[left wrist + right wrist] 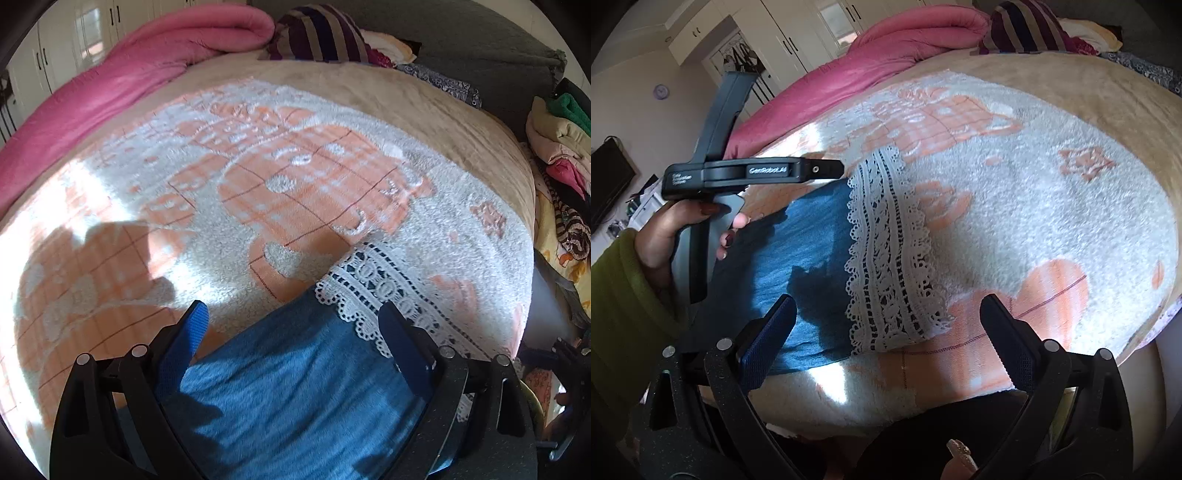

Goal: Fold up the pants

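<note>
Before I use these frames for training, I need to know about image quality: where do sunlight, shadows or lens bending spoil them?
Left wrist view: sunlight washes out the blanket at the left edge; a shadow falls on the pants.
Right wrist view: a sun patch glares beside the lace hem; fisheye bends the bed edge.

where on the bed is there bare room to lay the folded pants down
Most room is the white and orange blanket beyond the lace hem of the blue pants, up to the tan cover. It is crowded along the pink duvet, by the striped pillow, and at the clothes pile beside the bed.
</note>
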`<state>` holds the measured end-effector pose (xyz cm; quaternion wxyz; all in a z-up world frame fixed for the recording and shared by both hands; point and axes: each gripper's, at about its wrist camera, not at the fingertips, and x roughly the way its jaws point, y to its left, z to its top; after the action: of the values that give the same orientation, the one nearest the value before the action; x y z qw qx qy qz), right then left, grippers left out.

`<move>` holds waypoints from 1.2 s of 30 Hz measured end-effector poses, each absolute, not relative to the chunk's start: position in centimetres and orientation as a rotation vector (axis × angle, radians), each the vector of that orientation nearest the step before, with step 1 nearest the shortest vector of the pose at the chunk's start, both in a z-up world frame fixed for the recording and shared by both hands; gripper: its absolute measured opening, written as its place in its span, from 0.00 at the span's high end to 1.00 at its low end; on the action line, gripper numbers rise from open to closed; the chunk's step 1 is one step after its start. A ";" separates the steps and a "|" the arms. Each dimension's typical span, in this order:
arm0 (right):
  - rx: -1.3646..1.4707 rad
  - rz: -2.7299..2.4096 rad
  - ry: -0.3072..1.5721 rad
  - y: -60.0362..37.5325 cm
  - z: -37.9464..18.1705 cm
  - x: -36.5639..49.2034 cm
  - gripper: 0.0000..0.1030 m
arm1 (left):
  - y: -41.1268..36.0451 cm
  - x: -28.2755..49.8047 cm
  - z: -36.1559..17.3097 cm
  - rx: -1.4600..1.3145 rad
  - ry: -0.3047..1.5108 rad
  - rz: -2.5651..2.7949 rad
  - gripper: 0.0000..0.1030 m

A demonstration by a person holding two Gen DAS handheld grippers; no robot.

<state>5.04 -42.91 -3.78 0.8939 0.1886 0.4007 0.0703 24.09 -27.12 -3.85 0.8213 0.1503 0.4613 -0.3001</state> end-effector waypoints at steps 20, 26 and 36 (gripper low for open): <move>0.490 0.192 0.814 -42.5 -5.3 5.7 0.37 | -28.1 26.3 -7.9 0.173 1.087 -0.873 0.45; 0.503 0.244 0.820 -42.0 -5.5 6.0 0.59 | -28.4 26.0 -7.7 0.168 1.104 -0.878 0.65; 0.465 0.279 0.806 -40.8 -5.1 6.2 0.78 | -27.4 25.4 -7.2 0.132 1.073 -0.875 0.80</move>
<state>6.22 -40.77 -5.15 0.8843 0.2236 0.3874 0.1342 25.37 -27.39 -7.20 0.7676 0.0607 0.4945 -0.4032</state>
